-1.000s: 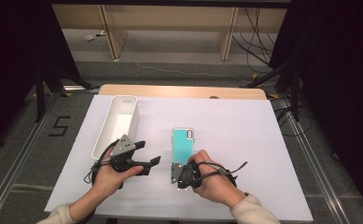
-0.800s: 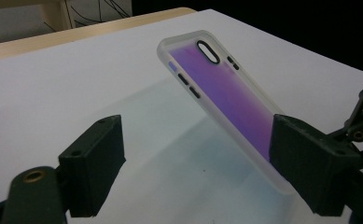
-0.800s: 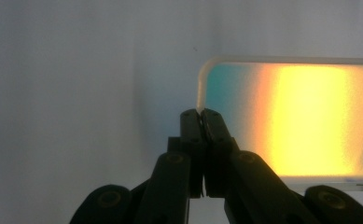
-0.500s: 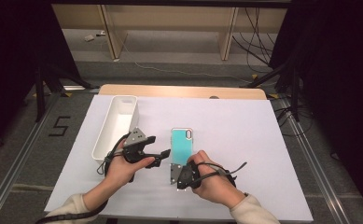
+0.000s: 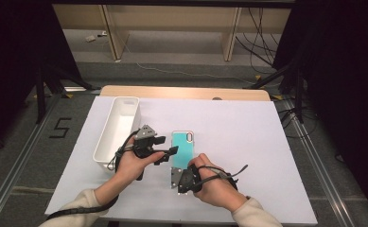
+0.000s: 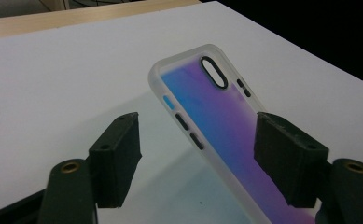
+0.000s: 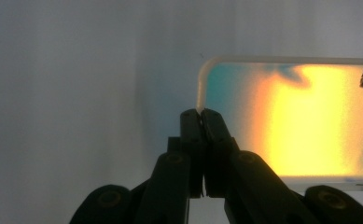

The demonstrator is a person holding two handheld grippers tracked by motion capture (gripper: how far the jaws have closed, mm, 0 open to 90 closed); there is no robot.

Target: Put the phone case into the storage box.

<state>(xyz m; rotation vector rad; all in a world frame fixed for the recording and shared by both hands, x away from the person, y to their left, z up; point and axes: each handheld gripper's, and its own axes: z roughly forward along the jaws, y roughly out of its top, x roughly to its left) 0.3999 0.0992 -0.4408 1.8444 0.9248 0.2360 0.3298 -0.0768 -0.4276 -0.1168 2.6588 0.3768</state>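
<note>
We found the phone case (image 5: 182,149) lying flat near the centre of the high view, on the white table (image 5: 248,137), its long axis running from the bottom of the frame toward the top, camera cutout at the far end. Its back showed teal from above and blue-violet in the left gripper view (image 6: 226,135).

Our left gripper (image 5: 168,152) sat just beside the case's left long edge, jaws spread wide. In its own view they straddled the case across its short width, one jaw on each side, nothing yet gripped. We judged this the nearer tool for a pinch across the width.

Our right gripper (image 7: 200,114) was at the case's near short end, lower centre of the high view. Its jaws were clenched together at that rim; whether they pinched the edge or merely touched it we could not tell.

The white bin (image 5: 117,130) stood well left of the case.
</note>
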